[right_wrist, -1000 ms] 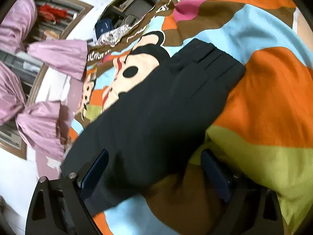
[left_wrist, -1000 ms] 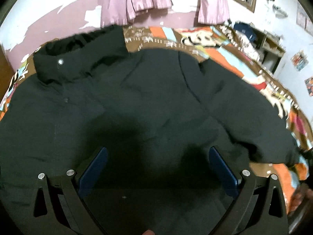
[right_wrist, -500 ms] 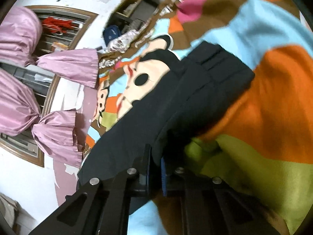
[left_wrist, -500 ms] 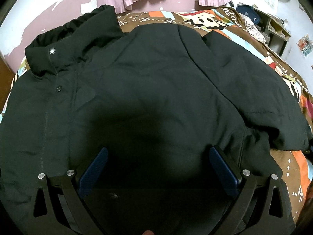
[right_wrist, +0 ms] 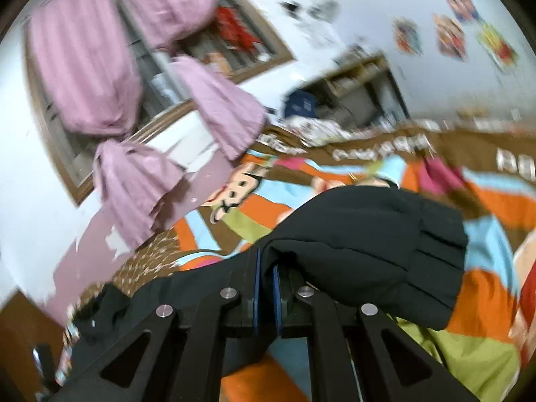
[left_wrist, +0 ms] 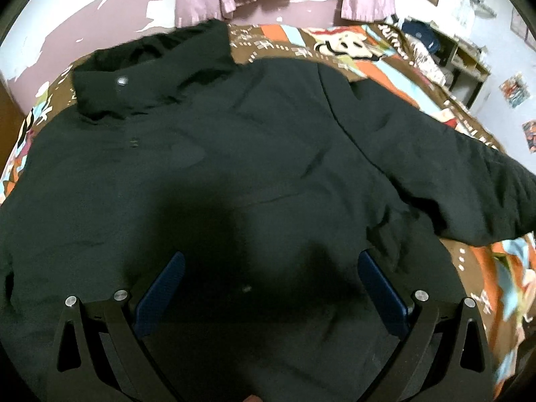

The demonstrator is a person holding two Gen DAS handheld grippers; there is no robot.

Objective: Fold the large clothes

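Note:
A large black jacket (left_wrist: 234, 174) lies spread front-up on a bed, its collar (left_wrist: 150, 67) at the far left with a snap button showing. Its right sleeve (left_wrist: 469, 187) stretches off to the right, lifted off the bedspread. My left gripper (left_wrist: 268, 288) hovers above the jacket's lower body, open, with nothing between its blue pads. In the right wrist view my right gripper (right_wrist: 266, 268) is shut on the sleeve (right_wrist: 368, 244) near the ribbed cuff (right_wrist: 439, 258), and the sleeve hangs raised above the bed.
The bed carries a bright cartoon-print bedspread (right_wrist: 485, 351) in orange, blue, green and brown. Pink curtains (right_wrist: 110, 77) hang over a framed window on the far wall. A shelf unit (right_wrist: 361, 90) with clutter stands beyond the bed's far side.
My right gripper closed on the sleeve near the cuff, then rose and rolled, lifting the sleeve off the bedspread. The left gripper shifted slightly over the jacket and stayed open.

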